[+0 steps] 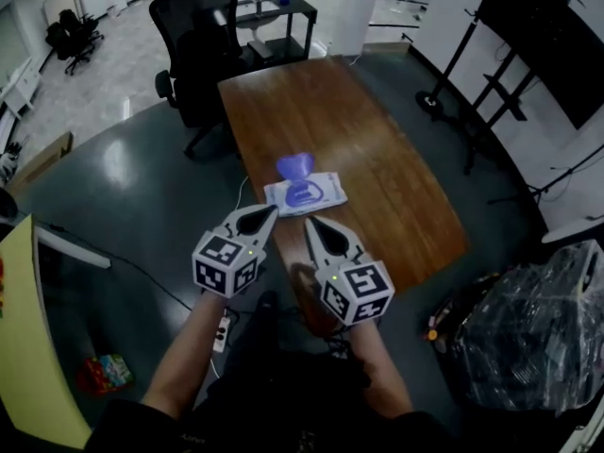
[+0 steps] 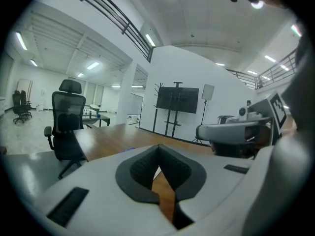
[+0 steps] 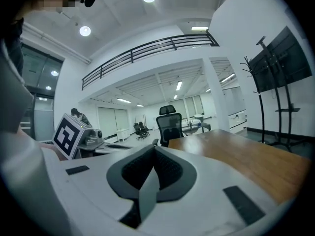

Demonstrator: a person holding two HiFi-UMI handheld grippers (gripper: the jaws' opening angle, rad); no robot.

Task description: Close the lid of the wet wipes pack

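The white wet wipes pack (image 1: 307,193) lies flat near the front of the brown wooden table (image 1: 377,159). Its purple lid (image 1: 294,166) stands open, hinged up at the pack's far side. My left gripper (image 1: 268,214) is shut and empty, its tips just short of the pack's near left corner. To its right, my right gripper (image 1: 310,223) is also shut and empty, just in front of the pack. In the left gripper view the left gripper (image 2: 158,150) hides the pack, and only a sliver of purple lid (image 2: 129,149) shows. In the right gripper view the right gripper (image 3: 154,147) hides the pack completely.
A black office chair (image 1: 198,55) stands at the table's far left end, with a black desk (image 1: 274,12) behind it. A TV on a stand (image 1: 510,55) is at the right, and a plastic-wrapped bundle (image 1: 533,338) lies on the floor near right. A power strip (image 1: 224,332) lies below the table edge.
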